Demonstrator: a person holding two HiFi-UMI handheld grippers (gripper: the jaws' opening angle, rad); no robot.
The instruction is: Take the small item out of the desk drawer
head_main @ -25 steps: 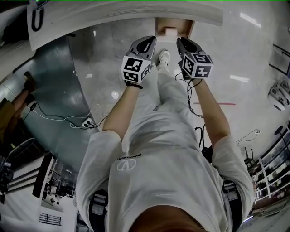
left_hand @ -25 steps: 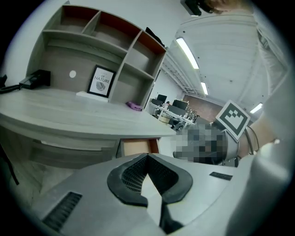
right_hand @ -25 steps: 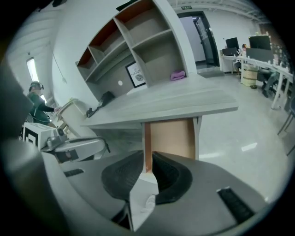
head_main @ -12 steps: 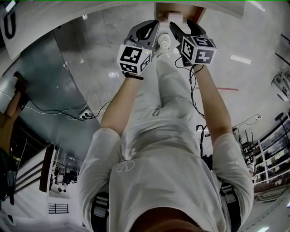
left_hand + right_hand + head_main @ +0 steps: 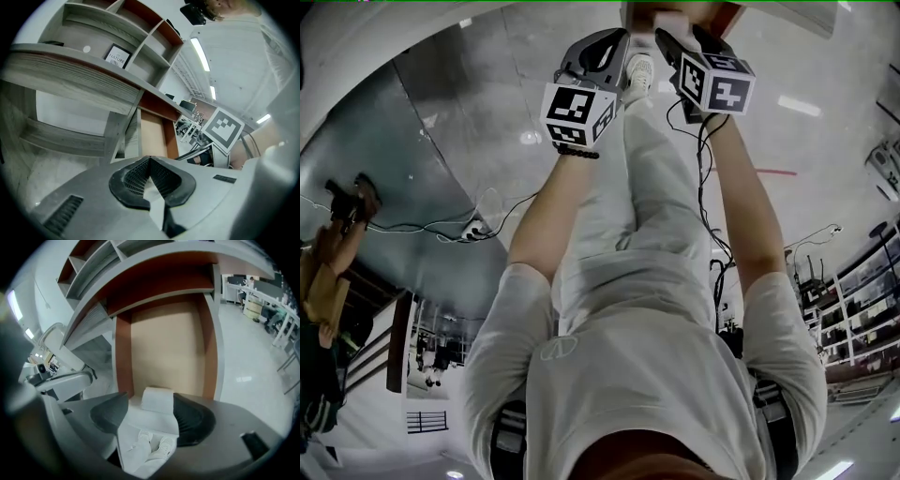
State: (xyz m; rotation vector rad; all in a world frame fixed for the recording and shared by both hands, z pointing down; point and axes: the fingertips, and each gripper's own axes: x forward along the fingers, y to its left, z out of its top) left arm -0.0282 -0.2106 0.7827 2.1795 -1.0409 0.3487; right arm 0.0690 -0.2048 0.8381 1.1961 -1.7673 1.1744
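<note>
The desk drawer point(image 5: 164, 348) stands pulled out, with a bare tan bottom and reddish sides. A small white block point(image 5: 157, 399) lies at its near end. My right gripper point(image 5: 151, 417) hangs over it, tilted steeply down. Its jaws have just opened wide and stand on either side of the block, with a gap on the left, so nothing is gripped. In the head view the right gripper point(image 5: 675, 42) reaches the drawer point(image 5: 680, 11) at the top edge. My left gripper point(image 5: 149, 163) is shut and empty, beside the drawer point(image 5: 153, 136), left of the right gripper's marker cube point(image 5: 224, 129).
The grey desk top point(image 5: 70, 70) runs above the drawer, with open shelf compartments and a small framed card point(image 5: 117, 55). The person's legs and a white shoe point(image 5: 639, 70) stand below the grippers. Cables and a power strip point(image 5: 478, 230) lie on the floor to the left.
Both grippers have moved up the head picture toward the drawer, which now sits at the top edge. The view has tilted, and the desk front has slid mostly out of frame.
</note>
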